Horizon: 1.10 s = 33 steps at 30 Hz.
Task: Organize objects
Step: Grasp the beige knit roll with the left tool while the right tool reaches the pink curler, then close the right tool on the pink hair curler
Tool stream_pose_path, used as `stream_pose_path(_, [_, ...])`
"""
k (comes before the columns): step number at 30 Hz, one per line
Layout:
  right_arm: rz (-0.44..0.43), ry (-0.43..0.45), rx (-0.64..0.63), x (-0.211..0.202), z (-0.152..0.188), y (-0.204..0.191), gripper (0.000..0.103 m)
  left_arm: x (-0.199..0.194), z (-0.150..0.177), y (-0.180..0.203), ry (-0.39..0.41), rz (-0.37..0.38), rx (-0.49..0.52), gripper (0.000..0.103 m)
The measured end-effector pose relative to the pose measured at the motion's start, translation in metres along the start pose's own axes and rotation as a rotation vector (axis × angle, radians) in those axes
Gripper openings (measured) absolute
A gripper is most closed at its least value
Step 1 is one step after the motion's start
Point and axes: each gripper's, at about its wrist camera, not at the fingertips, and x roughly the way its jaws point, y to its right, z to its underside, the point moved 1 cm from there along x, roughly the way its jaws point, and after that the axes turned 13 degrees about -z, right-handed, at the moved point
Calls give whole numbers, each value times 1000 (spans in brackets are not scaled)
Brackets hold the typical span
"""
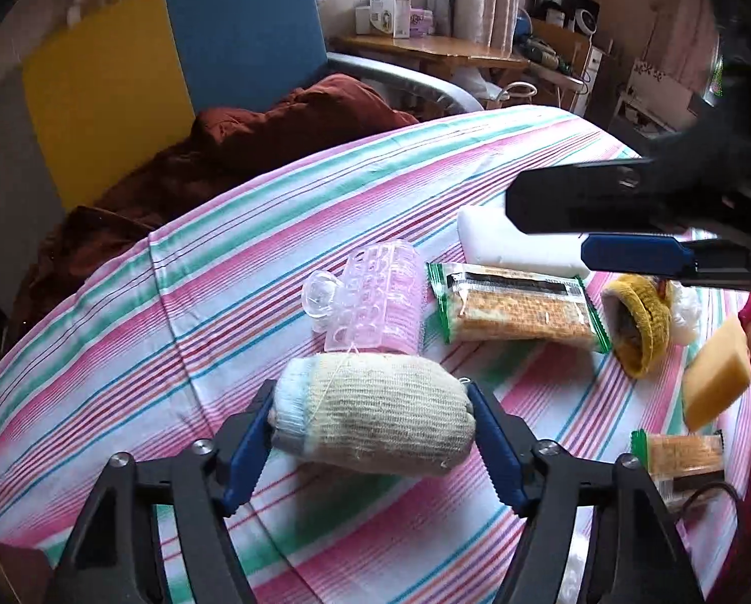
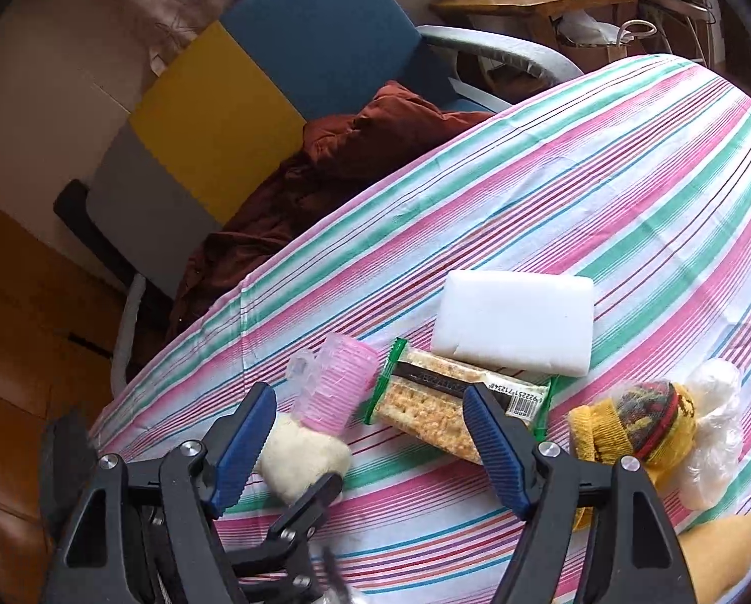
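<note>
While my left tongs [image 1: 370, 433] pinch the rolled sock bundle [image 1: 375, 418], low centre on the striped bench [image 1: 551, 161], soft knit may slip out. My right tongs [image 2: 370, 445] hang wide, empty, over the cracker packet [image 2: 456, 412]; collision risk.

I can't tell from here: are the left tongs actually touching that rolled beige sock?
Touching. The left wrist view shows both blue pads of the left tongs pressed against the ends of the rolled beige sock.
</note>
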Motion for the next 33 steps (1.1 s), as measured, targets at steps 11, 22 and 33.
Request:
stream_pose_path(11, [-93,-189,-95,36,17,-18,78,-35,56,-11,-15,22,-85,71])
stream_pose_path(22, [-74,-391,-238,84,56,-44,50,-58,84,-8,-13,3,-111,71])
stream_pose_path(33, [17,-250,-196,65,31,-21,37,-53,90,-5,-30,-30,-135,71])
